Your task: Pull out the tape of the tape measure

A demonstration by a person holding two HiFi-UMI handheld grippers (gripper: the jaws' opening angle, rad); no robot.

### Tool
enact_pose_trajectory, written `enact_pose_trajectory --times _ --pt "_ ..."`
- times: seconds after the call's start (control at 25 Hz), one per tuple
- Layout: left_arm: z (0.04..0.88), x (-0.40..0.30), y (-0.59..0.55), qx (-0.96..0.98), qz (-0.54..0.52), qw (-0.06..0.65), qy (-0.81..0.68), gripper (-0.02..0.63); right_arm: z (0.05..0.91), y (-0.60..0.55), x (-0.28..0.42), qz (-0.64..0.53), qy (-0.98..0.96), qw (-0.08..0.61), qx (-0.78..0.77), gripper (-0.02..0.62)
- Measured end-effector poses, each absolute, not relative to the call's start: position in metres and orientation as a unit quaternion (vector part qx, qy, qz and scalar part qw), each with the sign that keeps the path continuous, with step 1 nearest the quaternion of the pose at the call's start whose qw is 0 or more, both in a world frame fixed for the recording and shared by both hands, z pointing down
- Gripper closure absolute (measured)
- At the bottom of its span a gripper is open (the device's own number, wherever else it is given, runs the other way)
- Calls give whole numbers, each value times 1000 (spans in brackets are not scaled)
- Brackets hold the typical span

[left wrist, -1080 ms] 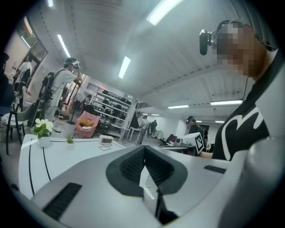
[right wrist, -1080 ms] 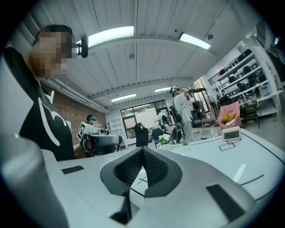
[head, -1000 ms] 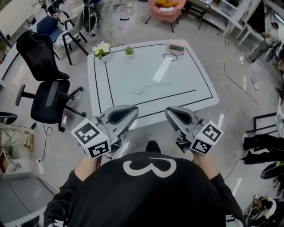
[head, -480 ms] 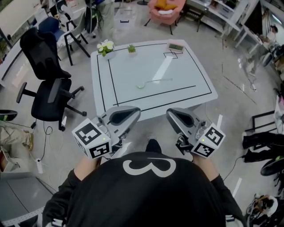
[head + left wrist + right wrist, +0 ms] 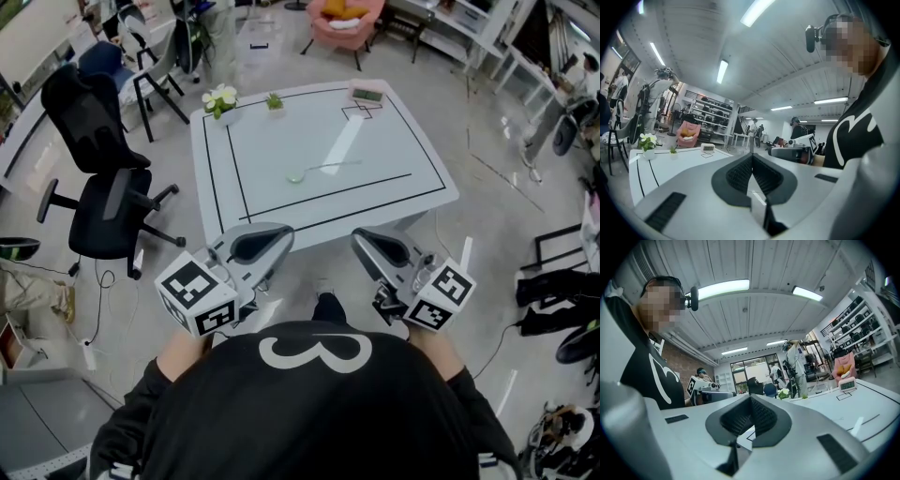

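Head view: tape measure (image 5: 296,175) lying mid-tabletop (image 5: 272,141), length of tape out to its right; left hand-held gripper (image 5: 284,230) and right hand-held gripper (image 5: 357,235) near torso, well apart from it | Left gripper view: jaws pressed together, empty | Right gripper view: jaws pressed together, empty

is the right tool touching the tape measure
Apart: head view shows the right tool by the near edge of the table, the tape measure lying mid-table.
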State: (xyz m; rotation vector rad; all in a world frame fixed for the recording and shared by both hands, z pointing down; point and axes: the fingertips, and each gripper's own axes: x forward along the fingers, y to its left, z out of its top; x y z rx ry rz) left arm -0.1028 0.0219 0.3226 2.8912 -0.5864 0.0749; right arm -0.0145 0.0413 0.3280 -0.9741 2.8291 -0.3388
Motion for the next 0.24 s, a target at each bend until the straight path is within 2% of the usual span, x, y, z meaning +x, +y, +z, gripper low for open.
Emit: enact_pose_trajectory --times 0.24 --pt "327 -108 18 973 29 98 -207 603 335 38 -16 -113 936 59 -329 586"
